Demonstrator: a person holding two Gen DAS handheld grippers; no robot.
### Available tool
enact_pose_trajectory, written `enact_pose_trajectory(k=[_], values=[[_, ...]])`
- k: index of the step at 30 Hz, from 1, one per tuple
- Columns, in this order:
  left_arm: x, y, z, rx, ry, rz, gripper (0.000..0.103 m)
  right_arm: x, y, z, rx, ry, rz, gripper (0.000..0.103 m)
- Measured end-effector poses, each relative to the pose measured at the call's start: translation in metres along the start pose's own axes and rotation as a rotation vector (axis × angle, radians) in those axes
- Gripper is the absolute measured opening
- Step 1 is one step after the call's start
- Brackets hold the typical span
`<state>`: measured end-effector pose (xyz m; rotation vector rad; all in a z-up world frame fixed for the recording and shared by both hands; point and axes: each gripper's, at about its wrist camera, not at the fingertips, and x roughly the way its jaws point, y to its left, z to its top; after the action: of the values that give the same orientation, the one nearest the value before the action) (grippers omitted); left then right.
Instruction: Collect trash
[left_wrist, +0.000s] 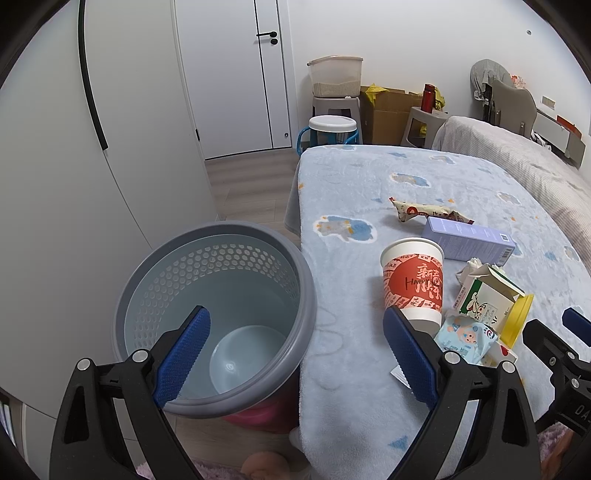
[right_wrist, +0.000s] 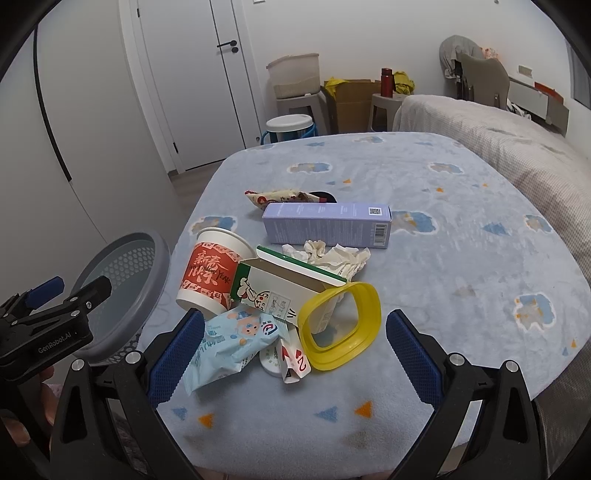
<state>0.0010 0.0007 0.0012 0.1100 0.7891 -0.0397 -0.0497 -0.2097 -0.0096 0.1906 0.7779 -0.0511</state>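
The left gripper (left_wrist: 295, 332) is spread wide with nothing between its blue pads; it hangs over the gap where the grey bin (left_wrist: 218, 317) meets the edge of the table, one finger above the bin's mouth and the other just beside the paper cup (left_wrist: 413, 282). The right gripper (right_wrist: 295, 339) is equally wide open and empty, its fingers straddling the near end of the trash pile without touching it. Between those fingers lie a light blue snack wrapper (right_wrist: 231, 341), a small red and white torn packet (right_wrist: 293, 360) and a yellow plastic ring-shaped lid (right_wrist: 341, 325), which leans on an opened white and green carton (right_wrist: 277, 288). The red and white paper cup (right_wrist: 210, 273) is tipped against the left side of the carton. Just behind the carton sits a crumpled tissue (right_wrist: 334, 254), and behind that a long lilac box (right_wrist: 327, 223) lies flat, with a crinkled red and cream wrapper (right_wrist: 280, 195) farther back. All of this rests on a pale blue blanket (right_wrist: 443, 258) with cloud and triangle patterns covering the table. The bin stands on the floor touching the table's left edge; its perforated inside looks empty. Beyond are white doors (left_wrist: 229, 74), stools, a cardboard box (left_wrist: 384, 110) and a covered sofa (right_wrist: 498, 147).
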Motion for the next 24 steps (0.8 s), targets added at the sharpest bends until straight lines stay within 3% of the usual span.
enact_pose_trajectory(k=[24], values=[[0.0004,-0.0007,-0.0009,0.002,-0.002,0.0,0.091,-0.0002,-0.0005,0.0002,0.006,-0.004,0.006,0.097]])
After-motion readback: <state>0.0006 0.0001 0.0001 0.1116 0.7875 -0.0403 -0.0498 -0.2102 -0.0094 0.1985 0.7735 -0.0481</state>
